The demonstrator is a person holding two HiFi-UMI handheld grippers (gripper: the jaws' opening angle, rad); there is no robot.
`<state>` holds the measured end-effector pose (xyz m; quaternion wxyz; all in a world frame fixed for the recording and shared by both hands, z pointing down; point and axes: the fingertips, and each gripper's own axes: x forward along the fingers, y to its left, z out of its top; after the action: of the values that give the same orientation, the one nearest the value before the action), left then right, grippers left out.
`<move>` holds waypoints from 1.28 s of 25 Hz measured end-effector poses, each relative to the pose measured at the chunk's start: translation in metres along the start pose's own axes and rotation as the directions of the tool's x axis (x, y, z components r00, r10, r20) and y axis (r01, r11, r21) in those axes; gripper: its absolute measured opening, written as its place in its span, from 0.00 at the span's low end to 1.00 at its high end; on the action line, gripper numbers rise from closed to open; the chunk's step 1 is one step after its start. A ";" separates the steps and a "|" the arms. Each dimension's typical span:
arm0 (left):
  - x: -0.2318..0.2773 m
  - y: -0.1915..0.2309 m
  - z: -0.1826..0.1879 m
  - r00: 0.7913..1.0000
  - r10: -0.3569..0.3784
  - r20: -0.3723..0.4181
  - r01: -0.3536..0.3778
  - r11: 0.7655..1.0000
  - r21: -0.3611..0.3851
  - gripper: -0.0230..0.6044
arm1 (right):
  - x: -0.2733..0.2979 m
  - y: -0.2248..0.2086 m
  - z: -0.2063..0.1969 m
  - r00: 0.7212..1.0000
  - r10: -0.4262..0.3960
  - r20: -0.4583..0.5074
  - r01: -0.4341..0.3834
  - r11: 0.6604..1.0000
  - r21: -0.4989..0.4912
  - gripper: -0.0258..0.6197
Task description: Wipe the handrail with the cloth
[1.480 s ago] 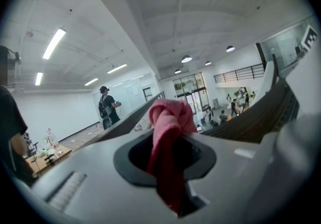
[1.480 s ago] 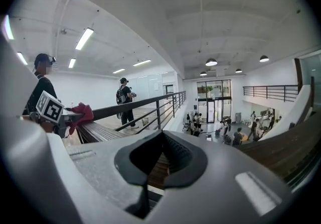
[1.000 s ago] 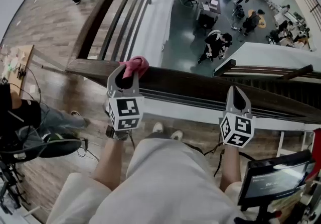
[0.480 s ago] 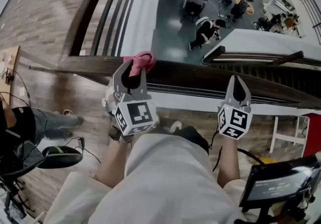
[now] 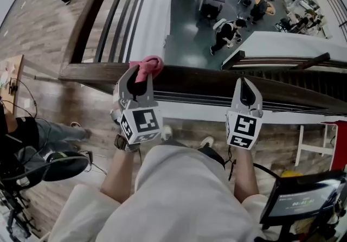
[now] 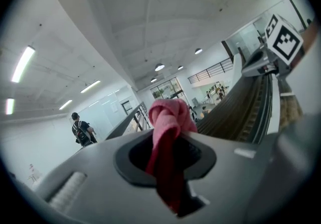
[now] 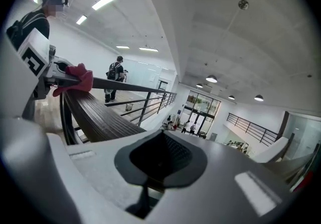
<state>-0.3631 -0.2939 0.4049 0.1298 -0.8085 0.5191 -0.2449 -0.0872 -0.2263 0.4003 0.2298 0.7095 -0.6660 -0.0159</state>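
Observation:
A dark wooden handrail [image 5: 206, 86] runs left to right in front of me in the head view. My left gripper [image 5: 139, 72] is shut on a pink cloth [image 5: 148, 65], which is bunched at its tips and rests on the rail's top near the corner. In the left gripper view the cloth [image 6: 169, 120] sticks out between the closed jaws, with the rail [image 6: 243, 107] stretching away to the right. My right gripper [image 5: 244, 82] is shut and empty, its tips at the rail's near edge, well to the right of the cloth. The right gripper view looks along the handrail [image 7: 95, 115] to the cloth [image 7: 76, 79].
A second rail section [image 5: 95, 13] leads away at the left corner. Beyond the rail is a drop to a lower floor with desks and people [image 5: 225, 32]. A monitor [image 5: 301, 203] stands at lower right, and a seated person [image 5: 38, 132] is at left. A person with a backpack [image 6: 80, 130] stands on the walkway.
The right gripper has moved forward and a little left, up to the rail's near edge. The left gripper still holds the cloth on the rail near the corner.

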 end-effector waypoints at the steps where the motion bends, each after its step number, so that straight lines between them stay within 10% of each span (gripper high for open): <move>1: 0.001 -0.004 0.001 1.000 0.000 -0.003 0.000 1.000 0.004 0.17 | 0.000 0.002 0.000 1.000 0.021 -0.003 -0.021 1.000 -0.005 0.04; 7: 0.003 -0.027 0.008 1.000 -0.006 -0.022 0.006 1.000 -0.008 0.17 | -0.007 0.006 -0.001 0.997 0.062 -0.053 -0.074 0.961 -0.268 0.04; 32: 0.023 -0.116 0.063 0.999 -0.006 -0.047 0.006 1.000 -0.013 0.17 | -0.014 -0.082 -0.034 0.979 0.206 0.000 -0.199 0.945 -0.259 0.04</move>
<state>-0.2326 -0.2677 0.4115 0.1117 -0.8049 0.5212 -0.2608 -0.0007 -0.2023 0.3987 0.3113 0.6012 -0.7307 -0.0883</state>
